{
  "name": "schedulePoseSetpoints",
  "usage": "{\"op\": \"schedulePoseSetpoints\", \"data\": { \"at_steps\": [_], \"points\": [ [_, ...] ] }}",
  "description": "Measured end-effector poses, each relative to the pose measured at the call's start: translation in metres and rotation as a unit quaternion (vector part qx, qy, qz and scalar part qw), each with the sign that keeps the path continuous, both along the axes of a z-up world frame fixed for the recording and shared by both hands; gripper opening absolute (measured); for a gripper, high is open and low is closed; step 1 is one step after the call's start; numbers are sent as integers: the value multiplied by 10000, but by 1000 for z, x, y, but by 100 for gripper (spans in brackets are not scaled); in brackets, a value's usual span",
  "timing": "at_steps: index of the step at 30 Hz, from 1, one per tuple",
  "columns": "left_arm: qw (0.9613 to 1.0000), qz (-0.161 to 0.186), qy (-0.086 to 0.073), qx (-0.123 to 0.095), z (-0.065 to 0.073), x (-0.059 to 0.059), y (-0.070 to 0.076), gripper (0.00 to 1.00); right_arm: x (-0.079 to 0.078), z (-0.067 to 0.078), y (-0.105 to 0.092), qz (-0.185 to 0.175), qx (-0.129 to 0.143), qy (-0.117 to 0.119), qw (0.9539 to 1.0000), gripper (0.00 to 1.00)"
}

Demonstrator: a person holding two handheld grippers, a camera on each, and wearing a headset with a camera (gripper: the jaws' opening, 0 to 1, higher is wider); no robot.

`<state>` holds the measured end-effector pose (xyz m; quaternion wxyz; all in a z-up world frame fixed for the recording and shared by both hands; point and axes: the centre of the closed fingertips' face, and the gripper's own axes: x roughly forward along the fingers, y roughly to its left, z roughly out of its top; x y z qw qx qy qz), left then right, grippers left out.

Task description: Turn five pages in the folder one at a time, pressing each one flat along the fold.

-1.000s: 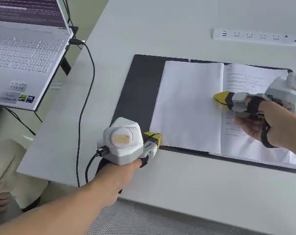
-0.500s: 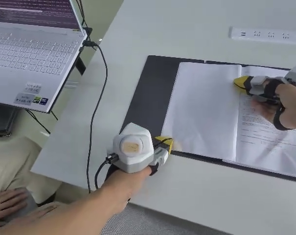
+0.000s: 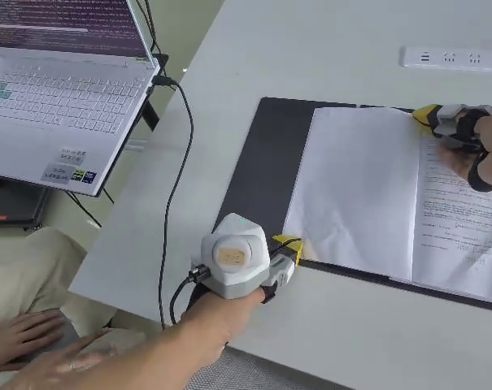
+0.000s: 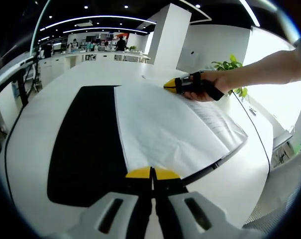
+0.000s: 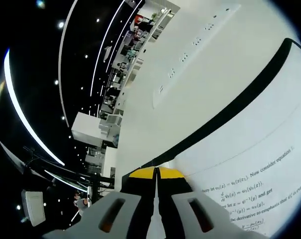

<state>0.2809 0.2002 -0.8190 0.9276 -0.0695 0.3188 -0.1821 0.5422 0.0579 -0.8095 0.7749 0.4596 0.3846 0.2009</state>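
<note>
- Black flat folder (image 3: 266, 162) lies open, its near edge at the tips of the left gripper's (image 3: 293, 242) closed jaws.
- Blank white page (image 3: 355, 191) lies flat just ahead of those jaws.
- Printed white page (image 3: 461, 236) lies flat beside the right gripper's (image 3: 424, 114) jaws.

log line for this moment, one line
folder open | left gripper shut, at blank page lower corner | right gripper shut, at fold top

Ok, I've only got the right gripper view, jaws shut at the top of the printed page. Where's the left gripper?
Observer: The left gripper is shut, at the blank page's near left corner.
Operator: Is that page lying flat?
Observer: Yes, flat on the folder, faint ripples only.
Operator: Anything left of the folder?
Observer: An open laptop; a cable runs from it across the table towards the left gripper.
</note>
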Motion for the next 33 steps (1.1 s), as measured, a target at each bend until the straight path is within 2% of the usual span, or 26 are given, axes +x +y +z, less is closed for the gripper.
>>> {"op": "schedulePoseSetpoints", "data": {
  "at_steps": [3, 5, 11, 12, 13, 15, 17, 19, 21, 25, 26, 27, 33],
  "points": [
    [10000, -24, -2, 18, 0, 0, 0, 0, -10, 2, 0, 107, -63, 7, 9999, 0],
    [10000, -27, -4, 27, 0, 0, 0, 0, -20, 1, 1, 258, 28, 134, 9996, 0],
    [10000, -12, 0, 5, 1, -1, 0, 0, -58, 1, -1, 692, 189, 189, 9972, 0],
    [10000, -22, -8, 19, 1, -1, 0, 0, -68, 3, 0, 744, 325, 277, 9963, 0],
    [10000, -18, -7, 17, 1, -1, 0, 0, -74, 3, 1, 815, 346, 304, 9956, 0],
    [10000, -16, -12, 27, 1, -1, -1, 0, -81, 3, 0, 876, 370, 307, 9950, 0],
    [9999, -27, -42, 91, 1, -1, -1, 0, -98, 6, 1, 1002, 429, 378, 9933, 0],
    [9999, 2, -50, 99, 1, -1, -1, 0, -107, 5, 1, 1089, 448, 397, 9923, 0],
    [9999, 35, -69, 86, 2, -1, 0, 0, -117, 4, 0, 1057, 524, 465, 9919, 0],
    [9999, -10, -67, 106, 2, -1, 0, 0, -138, 6, -1, 1149, 585, 493, 9904, 0],
    [9999, -19, -63, 102, 1, -1, 0, 0, -144, 6, 0, 1214, 579, 521, 9895, 0],
    [9999, -59, -71, 118, 1, -1, 0, 0, -156, 5, 2, 1436, 482, 488, 9873, 0],
    [9998, -111, -96, 153, 1, -1, 0, 0, -188, 3, 6, 1561, 522, 567, 9847, 0]
  ]
}}
